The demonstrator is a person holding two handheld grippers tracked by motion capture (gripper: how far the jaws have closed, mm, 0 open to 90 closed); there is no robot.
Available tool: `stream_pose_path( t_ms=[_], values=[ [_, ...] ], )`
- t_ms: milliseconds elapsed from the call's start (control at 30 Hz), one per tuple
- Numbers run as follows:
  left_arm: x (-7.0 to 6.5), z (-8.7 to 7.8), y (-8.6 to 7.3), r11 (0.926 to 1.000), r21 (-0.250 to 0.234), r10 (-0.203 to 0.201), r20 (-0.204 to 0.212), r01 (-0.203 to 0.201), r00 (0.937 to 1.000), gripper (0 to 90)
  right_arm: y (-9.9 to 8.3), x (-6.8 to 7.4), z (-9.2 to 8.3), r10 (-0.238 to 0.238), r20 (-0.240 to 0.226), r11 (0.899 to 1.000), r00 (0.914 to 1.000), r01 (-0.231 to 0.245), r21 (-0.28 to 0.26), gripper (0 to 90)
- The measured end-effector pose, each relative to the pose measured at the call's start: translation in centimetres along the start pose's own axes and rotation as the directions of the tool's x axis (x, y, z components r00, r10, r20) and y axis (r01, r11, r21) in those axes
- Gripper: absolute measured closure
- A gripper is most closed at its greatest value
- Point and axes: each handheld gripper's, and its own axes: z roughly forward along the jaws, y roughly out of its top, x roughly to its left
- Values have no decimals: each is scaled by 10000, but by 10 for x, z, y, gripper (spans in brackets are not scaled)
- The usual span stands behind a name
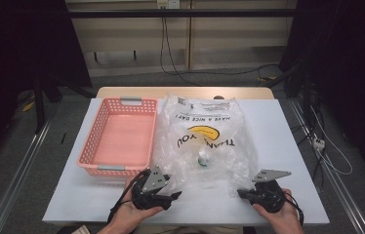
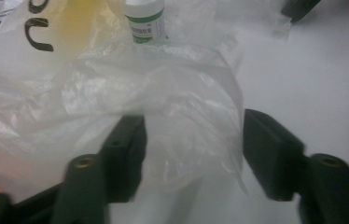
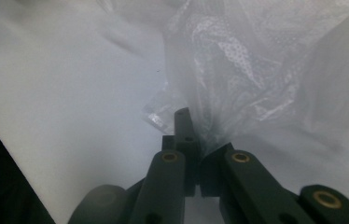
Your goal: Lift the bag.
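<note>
A clear plastic bag (image 1: 205,136) printed "THANK YOU" lies flat on the white table, its mouth towards me. Inside it stands a small white bottle (image 1: 202,159) with a green label (image 2: 145,21). My left gripper (image 1: 173,189) is at the bag's near left corner. In the left gripper view its jaws (image 2: 193,149) stand apart around a loose fold of the bag (image 2: 182,116), and the pads do not visibly squeeze it. My right gripper (image 1: 240,193) is at the bag's near right corner. There its jaws (image 3: 193,140) are shut on the bag's edge (image 3: 219,112).
A pink slotted basket (image 1: 92,131) with nothing in it stands left of the bag, close to my left gripper. The white table top (image 1: 283,146) reaches on to the right of the bag. Beyond the table edges are floor and cables.
</note>
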Motion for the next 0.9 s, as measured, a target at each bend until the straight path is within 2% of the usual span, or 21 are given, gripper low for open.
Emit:
stream_pose_path(
  t_ms=[67,133,200,233,367,433,533,567,600,667,900],
  values=[
    [4,4,-1,9988,349,-343,245,334,9991,571,0,0,0,-74,7,10000,10000,74,-7,898],
    [7,6,-6,9969,652,-459,284,439,9985,729,0,0,0,-73,-9,10000,10000,73,-9,899],
    [10,6,-8,9946,881,-579,284,552,9979,844,0,-1,0,-45,-59,10000,10000,45,-14,900],
    [11,4,-8,9940,923,-610,305,579,9977,873,0,-1,0,-22,-104,10000,9999,21,-30,900],
    [13,1,-7,9951,710,-732,588,689,9956,895,1,-3,-1,82,-298,9999,9995,-87,-144,900],
    [14,-2,-5,9955,562,-801,727,761,9941,898,2,-4,-3,222,-564,9991,9982,-241,-337,900],
    [16,-9,0,9963,288,-837,912,814,9923,899,4,-5,-6,249,-713,9980,9971,-290,-568,900],
    [18,-12,1,9941,58,-1080,1237,1081,9864,899,5,-5,-8,239,-727,9972,9971,-289,-689,900],
    [20,-14,2,9930,-137,-1146,1368,1176,9839,899,6,-5,-11,255,-885,9958,9957,-331,-851,900],
    [22,-17,3,9932,-283,-1084,1216,1126,9866,899,8,-5,-14,231,-977,9937,9950,-335,-1068,900],
    [35,-34,12,9854,-941,-1328,959,1418,9865,900,21,-9,-24,102,-853,9834,9963,-255,-1798,900]
  ],
)
